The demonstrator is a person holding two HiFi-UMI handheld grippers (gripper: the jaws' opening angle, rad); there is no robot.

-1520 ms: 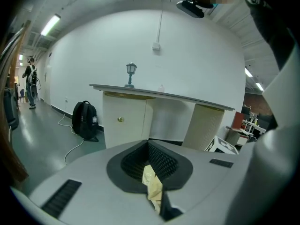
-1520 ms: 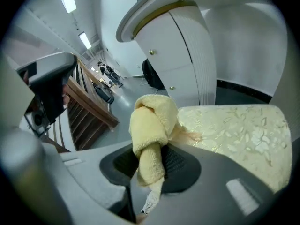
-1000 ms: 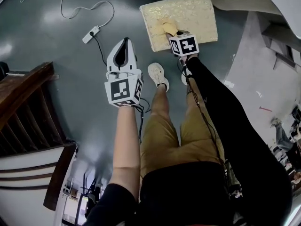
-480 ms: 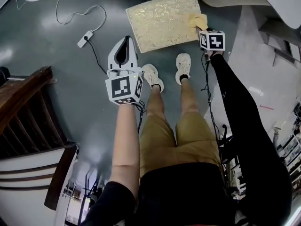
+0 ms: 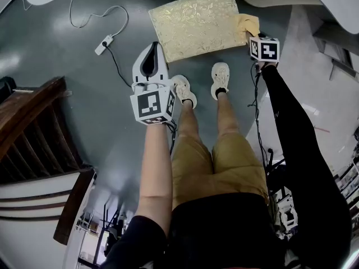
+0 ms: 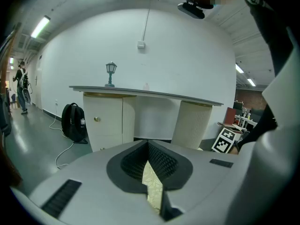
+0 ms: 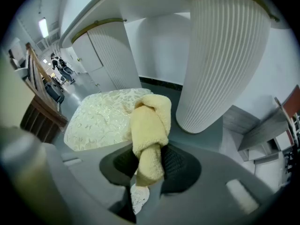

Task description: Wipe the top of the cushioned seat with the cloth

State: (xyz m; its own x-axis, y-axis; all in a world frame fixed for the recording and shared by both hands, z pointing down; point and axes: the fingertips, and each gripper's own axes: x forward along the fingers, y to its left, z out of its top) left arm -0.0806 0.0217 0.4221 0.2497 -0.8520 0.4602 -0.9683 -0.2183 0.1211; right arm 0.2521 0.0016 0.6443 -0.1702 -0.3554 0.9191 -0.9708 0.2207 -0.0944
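The cushioned seat (image 5: 193, 24) is a pale gold patterned pad lying low on the grey floor, ahead of the person's feet. My right gripper (image 5: 251, 33) is shut on a yellow cloth (image 5: 248, 23), which rests at the seat's right edge. In the right gripper view the bunched cloth (image 7: 149, 130) sticks up from between the jaws, with the seat (image 7: 101, 116) to its left. My left gripper (image 5: 150, 52) hovers above the floor beside the seat's near left corner, jaws together with nothing in them. Through the narrow slit of the left gripper (image 6: 151, 175) a strip of the seat shows.
A power strip (image 5: 105, 41) with its white cable lies on the floor to the left. A dark wooden railing (image 5: 28, 122) stands at far left. White ribbed pedestals (image 7: 225, 55) flank the seat. The person's shoes (image 5: 185, 91) are just before it. A black backpack (image 6: 75, 121) leans on a cabinet.
My right gripper has swept the cloth from the seat's near middle across to its right edge. The left gripper has hardly moved.
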